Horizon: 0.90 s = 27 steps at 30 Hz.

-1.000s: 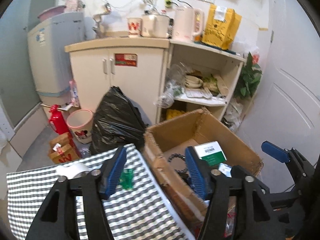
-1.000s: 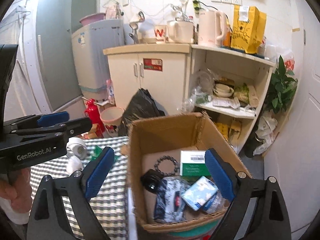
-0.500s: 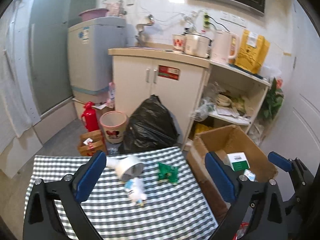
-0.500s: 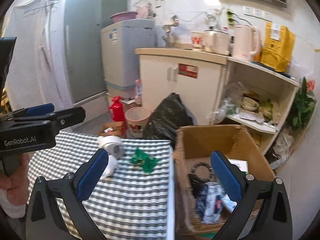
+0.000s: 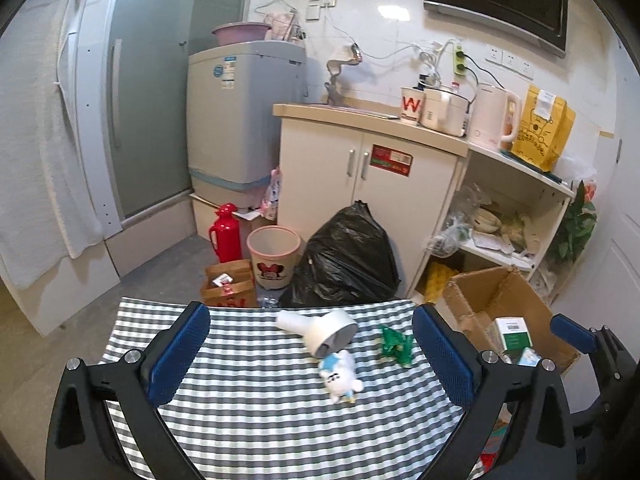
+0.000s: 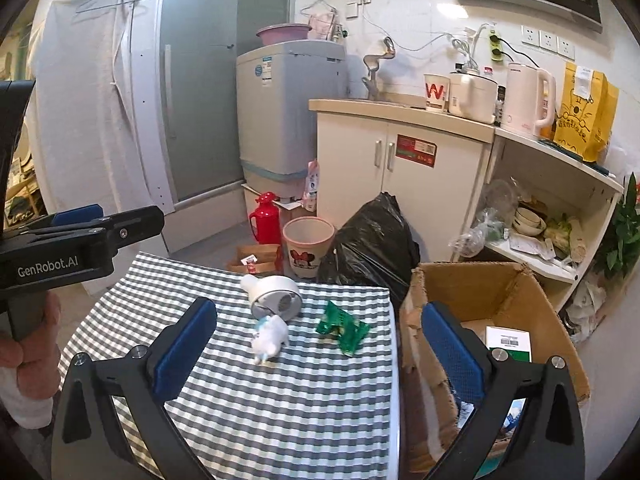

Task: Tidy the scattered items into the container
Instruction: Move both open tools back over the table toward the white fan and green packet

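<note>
Three items lie on the checked tablecloth (image 5: pixel 248 412) (image 6: pixel 280 408): a white fan-like gadget (image 5: pixel 320 330) (image 6: pixel 276 294), a small white and blue plush toy (image 5: pixel 340 374) (image 6: pixel 270 338) and a green packet (image 5: pixel 396 345) (image 6: pixel 342 327). The cardboard box (image 5: pixel 476 300) (image 6: pixel 480 284) stands to the right of the table with several items inside. My left gripper (image 5: pixel 312 354) is open above the near part of the table, empty. My right gripper (image 6: pixel 318 354) is open too, over the table's right edge, with nothing between its fingers.
Beyond the table stand a black rubbish bag (image 5: pixel 346 258), a pink bin (image 5: pixel 274 256), a red flask (image 5: pixel 226 232) and paper bags (image 5: pixel 230 290). A white cabinet (image 5: pixel 368 184) and open shelves (image 5: pixel 516 216) line the back wall. A hand (image 6: pixel 24 344) holds the left gripper's handle.
Both grippers have pulled back and swung left from over the box. The table with its three items now fills the view, and the box sits at the right.
</note>
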Motion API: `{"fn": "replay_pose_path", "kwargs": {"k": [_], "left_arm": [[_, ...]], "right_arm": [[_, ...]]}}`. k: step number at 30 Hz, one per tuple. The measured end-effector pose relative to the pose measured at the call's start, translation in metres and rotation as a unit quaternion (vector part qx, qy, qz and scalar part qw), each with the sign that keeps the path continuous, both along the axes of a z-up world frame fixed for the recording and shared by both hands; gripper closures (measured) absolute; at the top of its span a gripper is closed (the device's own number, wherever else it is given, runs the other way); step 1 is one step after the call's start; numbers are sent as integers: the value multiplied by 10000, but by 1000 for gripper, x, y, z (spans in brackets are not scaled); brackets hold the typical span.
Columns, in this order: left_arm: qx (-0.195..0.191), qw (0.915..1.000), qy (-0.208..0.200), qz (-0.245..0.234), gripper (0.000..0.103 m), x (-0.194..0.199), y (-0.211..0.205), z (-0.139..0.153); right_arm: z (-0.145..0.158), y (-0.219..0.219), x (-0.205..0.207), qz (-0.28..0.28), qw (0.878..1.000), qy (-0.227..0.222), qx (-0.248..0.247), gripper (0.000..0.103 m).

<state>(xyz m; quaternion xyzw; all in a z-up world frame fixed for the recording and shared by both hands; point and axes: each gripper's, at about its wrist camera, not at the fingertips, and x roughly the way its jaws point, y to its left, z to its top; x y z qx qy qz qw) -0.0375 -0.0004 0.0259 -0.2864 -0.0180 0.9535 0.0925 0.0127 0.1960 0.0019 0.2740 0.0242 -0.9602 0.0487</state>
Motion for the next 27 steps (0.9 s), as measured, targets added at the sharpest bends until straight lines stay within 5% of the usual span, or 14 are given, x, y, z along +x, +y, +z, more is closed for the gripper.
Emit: {"fn": "replay_pose_path", "kwargs": {"k": [27], "left_arm": [[-337, 9980, -88, 525, 0, -11, -55, -18]], "right_arm": [[-28, -55, -27, 363, 9985, -57, 402, 0]]}}
